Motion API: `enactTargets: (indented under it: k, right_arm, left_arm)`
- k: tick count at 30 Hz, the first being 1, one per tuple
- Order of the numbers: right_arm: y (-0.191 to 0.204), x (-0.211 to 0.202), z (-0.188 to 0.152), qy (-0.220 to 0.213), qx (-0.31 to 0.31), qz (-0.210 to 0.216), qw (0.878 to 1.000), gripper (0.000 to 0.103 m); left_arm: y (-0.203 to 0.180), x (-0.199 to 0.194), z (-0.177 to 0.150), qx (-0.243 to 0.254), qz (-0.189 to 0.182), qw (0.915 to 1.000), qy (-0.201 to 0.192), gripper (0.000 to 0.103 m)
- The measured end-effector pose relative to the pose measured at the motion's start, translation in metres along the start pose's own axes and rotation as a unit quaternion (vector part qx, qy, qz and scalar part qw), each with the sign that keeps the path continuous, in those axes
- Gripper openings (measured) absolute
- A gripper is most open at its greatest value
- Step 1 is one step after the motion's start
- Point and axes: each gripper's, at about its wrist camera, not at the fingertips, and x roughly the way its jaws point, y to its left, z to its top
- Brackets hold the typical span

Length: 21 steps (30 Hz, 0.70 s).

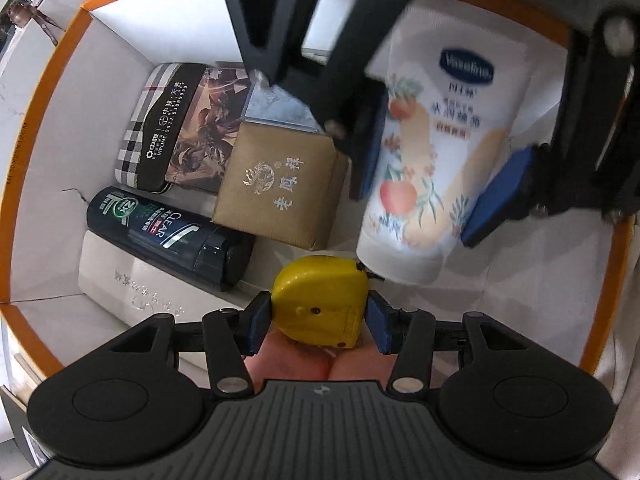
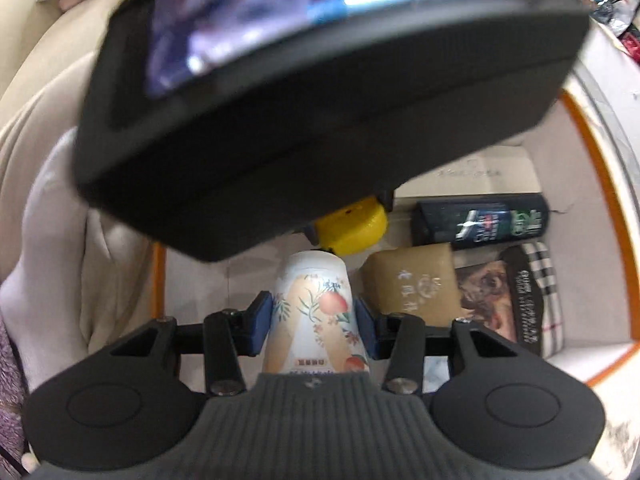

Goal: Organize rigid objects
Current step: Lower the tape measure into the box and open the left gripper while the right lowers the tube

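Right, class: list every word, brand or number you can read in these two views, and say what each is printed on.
"Vaseline": white lotion tube; its smaller print is blurred.
"CLEAR": dark shampoo bottle; its other print is too small.
"VIPLINE", "0512-63889999": black band on plaid case.
Brown box: silver characters, not legible.
White box: embossed script, unreadable.

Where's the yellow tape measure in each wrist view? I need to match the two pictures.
Left wrist view: yellow tape measure sits low centre, clamped between the left gripper jaws.
Right wrist view: it peeks out mid-frame, under the left gripper's dark body, above the lotion tube.
Shared landmark: the brown box.
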Motion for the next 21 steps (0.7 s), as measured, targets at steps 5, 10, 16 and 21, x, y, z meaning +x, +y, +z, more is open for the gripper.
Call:
enactTargets:
  k: [5,10,16,21]
  right_arm:
    - [-0.001,0.01,0.002,0.002,-0.008,0.005,1.0,0.046]
    - [-0.001,0.013,0.005,0.001,-0.02,0.007,1.0,0.046]
    - [-0.004,0.009,0.012,-0.006,-0.017,0.023,1.0,0.022]
    - [-0.003,0.005,0.006,0.024,-0.024,0.006,0.999,0.024]
  left_arm:
    - [-0.003,0.001,-0.003,0.006,0.004,1.0,-0.002,0.06]
    - [-0.003,-0.007,-0.016,-0.015,-0.001,0.9999,-0.007,0.063]
    - [-0.006,-0.019,-0.031,-0.037,0.017,0.9988,-0.027,0.069]
    - [-0.012,-0.029,-0.032,-0.07,0.016,0.996,-0.053,0.069]
